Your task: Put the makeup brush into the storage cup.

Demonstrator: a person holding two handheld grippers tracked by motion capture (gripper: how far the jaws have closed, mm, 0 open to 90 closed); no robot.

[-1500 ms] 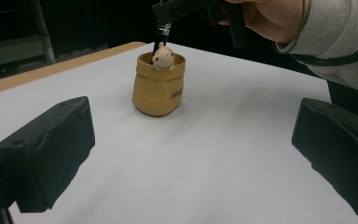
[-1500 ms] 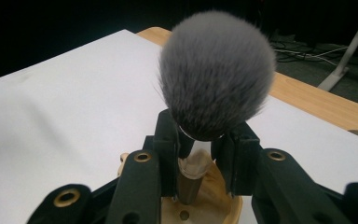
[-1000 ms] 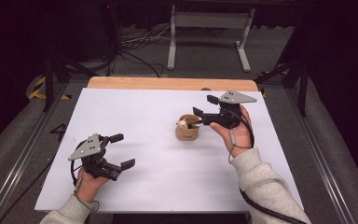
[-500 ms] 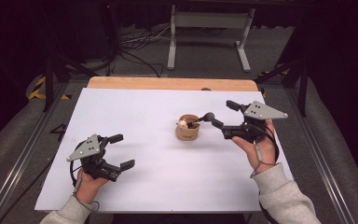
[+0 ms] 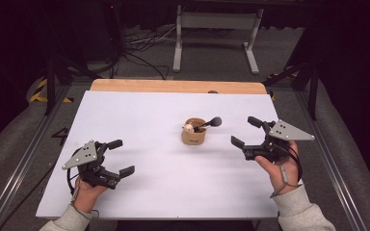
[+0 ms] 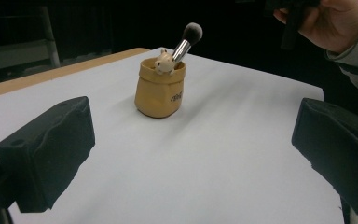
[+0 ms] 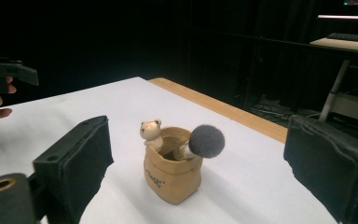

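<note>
A small tan pot with a little bear figure on its rim stands upright near the middle of the white table. A makeup brush leans in it, its dark fluffy head pointing right. In the right gripper view the pot and the brush head sit ahead of my right gripper. That right gripper hovers to the right of the pot and apart from it. Its jaws have just been opening, with nothing between them. My left gripper rests open at the front left, far from the pot.
The white sheet covers a table with a wooden strip along its far edge. A metal stand and cables lie on the dark floor behind. The other hand appears at the top right of the left gripper view.
My right gripper has drawn back to the right, away from the pot and brush, and its jaws have spread. The brush stays in the pot. The left gripper has kept still.
</note>
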